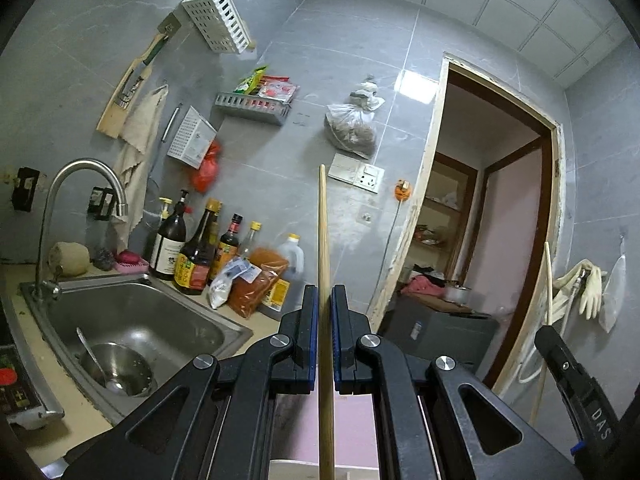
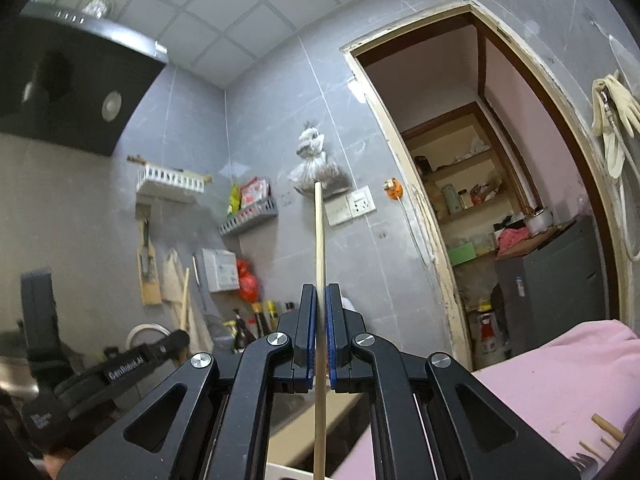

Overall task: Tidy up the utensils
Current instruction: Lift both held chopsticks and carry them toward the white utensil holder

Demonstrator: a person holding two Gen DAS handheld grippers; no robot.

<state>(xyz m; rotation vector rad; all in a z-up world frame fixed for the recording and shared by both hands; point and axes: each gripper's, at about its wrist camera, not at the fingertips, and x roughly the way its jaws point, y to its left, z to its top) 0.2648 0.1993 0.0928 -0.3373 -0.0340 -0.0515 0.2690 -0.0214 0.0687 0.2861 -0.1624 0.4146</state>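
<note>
My left gripper [image 1: 324, 294] is shut on a wooden chopstick [image 1: 323, 240] that stands upright between its blue pads, tip up, above the counter beside the sink. My right gripper [image 2: 320, 292] is shut on a second wooden chopstick [image 2: 319, 240], also upright. The right gripper's body [image 1: 576, 384] shows at the right edge of the left wrist view, with its chopstick [image 1: 547, 280] rising from it. The left gripper's body [image 2: 132, 364] shows at lower left in the right wrist view. More wooden utensil ends and a fork [image 2: 600, 446] lie at the bottom right corner on a pink cloth [image 2: 560, 380].
A steel sink [image 1: 168, 320] holds a bowl with a spoon [image 1: 116, 368]. A tap [image 1: 80, 184], sauce bottles [image 1: 196, 256] and spice bags [image 1: 256, 284] stand behind it. White rack [image 1: 218, 20] and grey shelf [image 1: 252, 110] hang on the wall. An open doorway [image 2: 500, 200] is at right.
</note>
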